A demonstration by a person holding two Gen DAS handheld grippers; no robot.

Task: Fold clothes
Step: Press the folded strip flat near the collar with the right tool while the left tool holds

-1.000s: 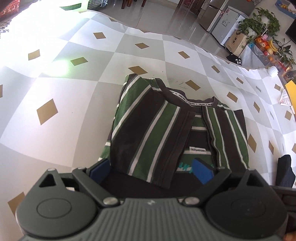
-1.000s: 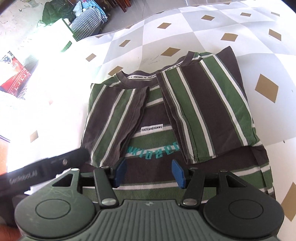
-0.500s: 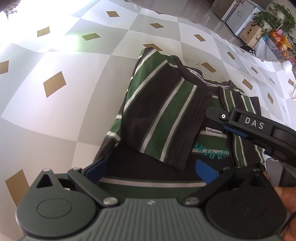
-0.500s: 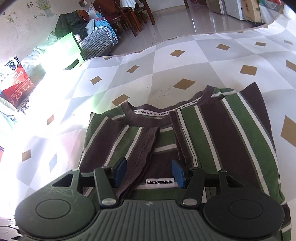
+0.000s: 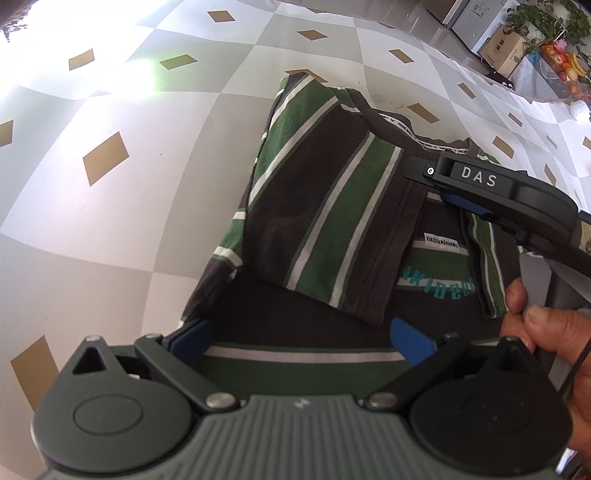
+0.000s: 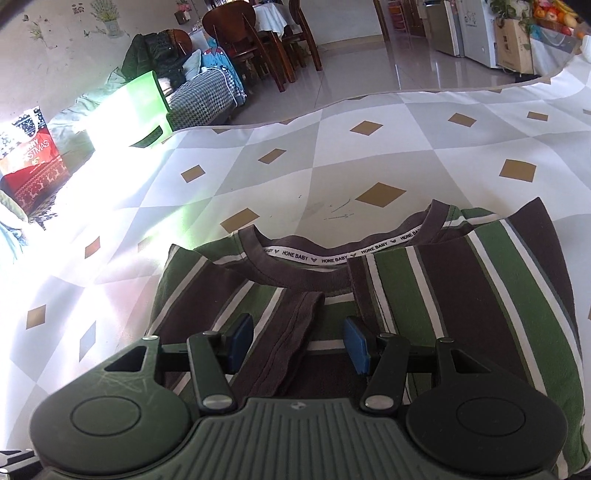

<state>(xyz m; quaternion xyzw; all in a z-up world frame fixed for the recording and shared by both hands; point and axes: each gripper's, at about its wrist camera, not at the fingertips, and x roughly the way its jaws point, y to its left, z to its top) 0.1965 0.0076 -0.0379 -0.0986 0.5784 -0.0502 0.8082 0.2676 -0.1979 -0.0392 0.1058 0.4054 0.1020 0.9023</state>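
A green, brown and white striped shirt [image 5: 332,229] lies flat on the checked tablecloth [image 5: 110,206], both sleeves folded in over its front. My left gripper [image 5: 301,338] stands open low over the bottom hem, which spans the gap between its blue pads. My right gripper [image 6: 299,343] is open over the chest just below the collar [image 6: 332,258]. The left sleeve's brown hem lies between its pads, and they do not press on it. In the left wrist view one black finger [image 5: 480,181] of the right gripper shows side-on, with a person's hand [image 5: 535,325] beneath it.
The tablecloth [image 6: 369,155] reaches well past the shirt to the left and far side. Beyond its far edge are wooden chairs [image 6: 258,40], a cushioned seat with clothes [image 6: 199,85], a red bag [image 6: 33,162], a fridge [image 6: 476,33] and a cardboard box [image 5: 506,48].
My right gripper moved up the shirt from the printed chest to just below the collar and came into the left wrist view. My left gripper sank slightly toward the hem. Neither gripper's opening changed.
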